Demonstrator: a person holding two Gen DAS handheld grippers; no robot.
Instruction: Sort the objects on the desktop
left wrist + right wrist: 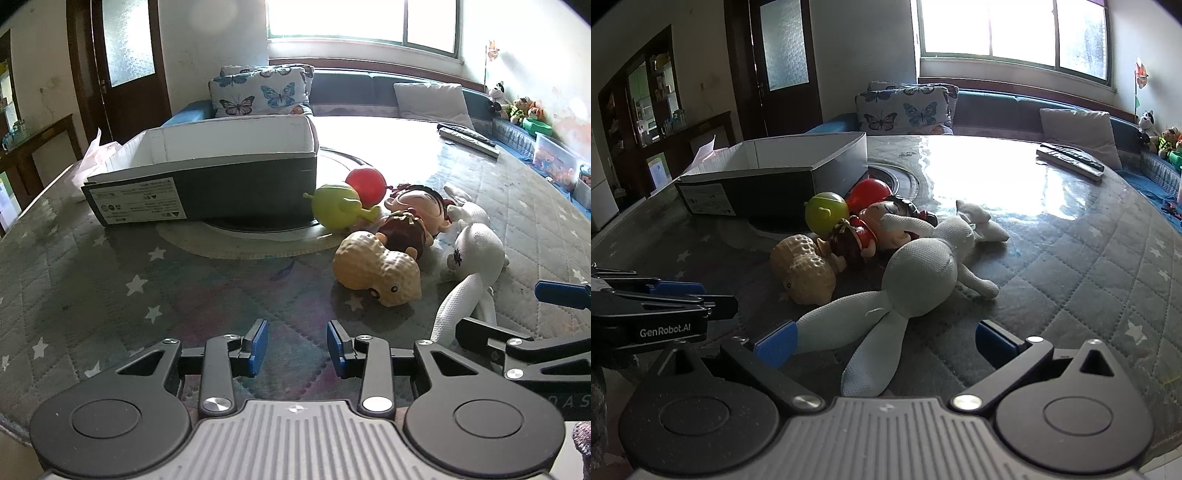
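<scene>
- At twelve o'clock of the right tool [882,343], spread wide, lies the white rabbit [919,273]; its ears sit between the blue pads, ready for gripping.
- Left tool [297,349] hovers apart, empty.
- Box [207,177] at ten o'clock awaits toys.

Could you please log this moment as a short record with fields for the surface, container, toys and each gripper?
surface: quilted star-print table cover
container: open box, left of the toys, nothing visible inside
toys: peanut, doll, green toy, red ball, white plush, clustered together
plush: long ears reach between the right gripper's fingers
left gripper: open, holding nothing, short of the peanut
right gripper: open wide around the plush's ears, not closed
other: remotes at far right
</scene>
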